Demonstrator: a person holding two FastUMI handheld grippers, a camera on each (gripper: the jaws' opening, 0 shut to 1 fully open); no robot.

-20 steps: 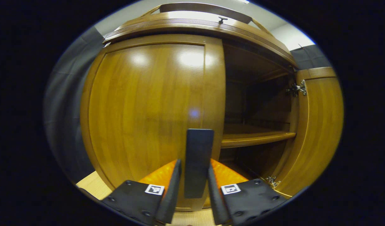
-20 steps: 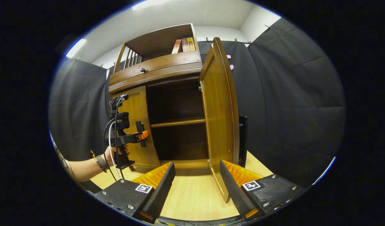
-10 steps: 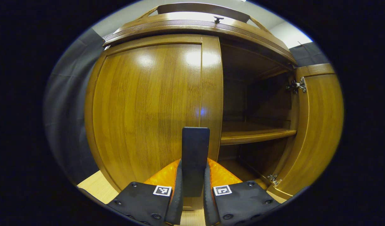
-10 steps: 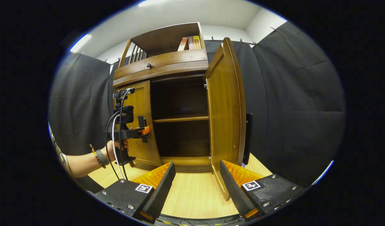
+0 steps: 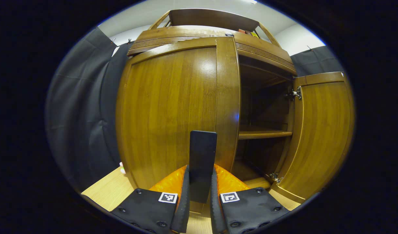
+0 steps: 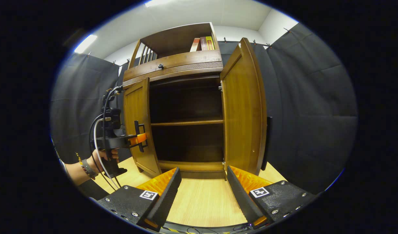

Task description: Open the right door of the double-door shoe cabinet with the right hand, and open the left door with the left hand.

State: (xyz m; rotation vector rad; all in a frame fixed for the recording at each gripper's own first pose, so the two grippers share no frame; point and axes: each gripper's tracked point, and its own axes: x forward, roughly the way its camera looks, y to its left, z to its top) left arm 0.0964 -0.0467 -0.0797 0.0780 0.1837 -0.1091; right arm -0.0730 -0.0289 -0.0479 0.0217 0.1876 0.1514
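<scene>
Since one second ago, left door [image 6: 137, 125] has swung outward from the shoe cabinet [image 6: 176, 66] and now stands partly open, its free edge clear of the frame; previously it sat flush. Right door [image 6: 242, 112] has also opened a little wider over the same interval.

Shoe cabinet stands on a light wood floor [image 6: 199, 201] against the dark booth wall. Both doors are now ajar, right door swung fully out on its hinges, left door at a lesser angle. Dark interior exposed, with one shelf [image 6: 186, 123] across the middle. Upper open compartment holds a few books [image 6: 202, 43].

In the left gripper view, left door [image 5: 176, 113] occupies the centre, right door [image 5: 319, 130] stands open at far right, shelf [image 5: 263, 134] visible between them.

Left gripper [image 5: 200, 188] is clamped on the handle [image 5: 202, 162] of the left door, a dark upright bar, with both fingers pressed against its sides. In the right gripper view the same left gripper [image 6: 141, 139] is seen at the door's edge, held by a hand [image 6: 103, 156] wearing a wristband.

Right gripper [image 6: 203, 188] has its fingers spread wide, holding nothing, positioned low above the floor, in front of the cabinet and apart from the right door.
</scene>
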